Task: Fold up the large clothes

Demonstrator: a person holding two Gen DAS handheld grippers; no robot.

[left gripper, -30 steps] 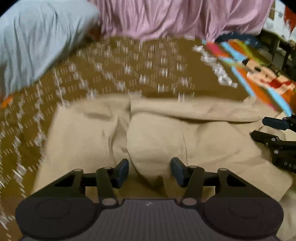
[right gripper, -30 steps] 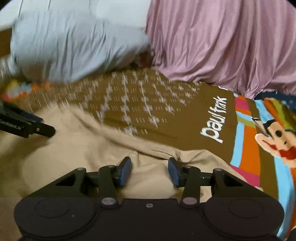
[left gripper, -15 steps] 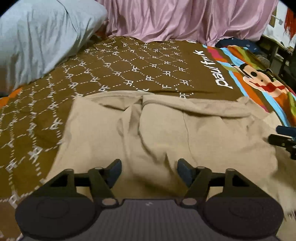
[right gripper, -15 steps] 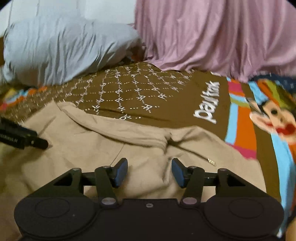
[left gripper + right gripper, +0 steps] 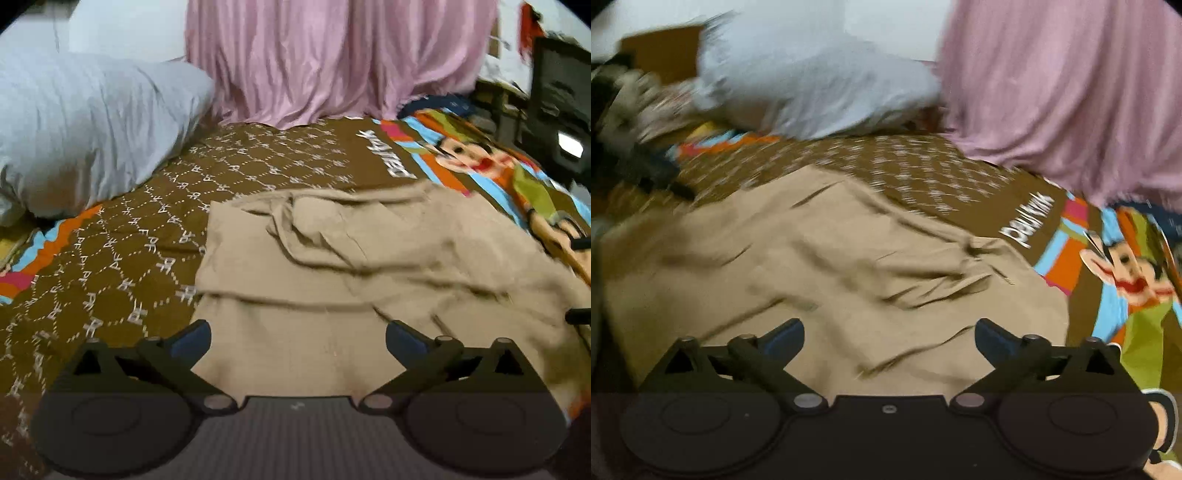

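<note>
A large beige garment [image 5: 351, 266] lies crumpled on a brown patterned bedspread [image 5: 122, 251]. It also fills the middle of the right wrist view [image 5: 831, 266]. My left gripper [image 5: 298, 338] is open and empty, hovering over the garment's near left part. My right gripper [image 5: 889, 336] is open and empty above the garment's near edge. The left gripper shows dark and blurred at the far left of the right wrist view [image 5: 653, 173]. The right wrist view is motion-blurred.
A grey-blue pillow [image 5: 85, 125] lies at the back left of the bed. A pink curtain [image 5: 332, 62] hangs behind. The bedspread has a colourful cartoon panel [image 5: 491, 162] at the right. Dark furniture [image 5: 557, 92] stands at the far right.
Both grippers have opened wider and let go of the garment folds between their fingers. Both have pulled back and up, so more of the garment and bed shows.
</note>
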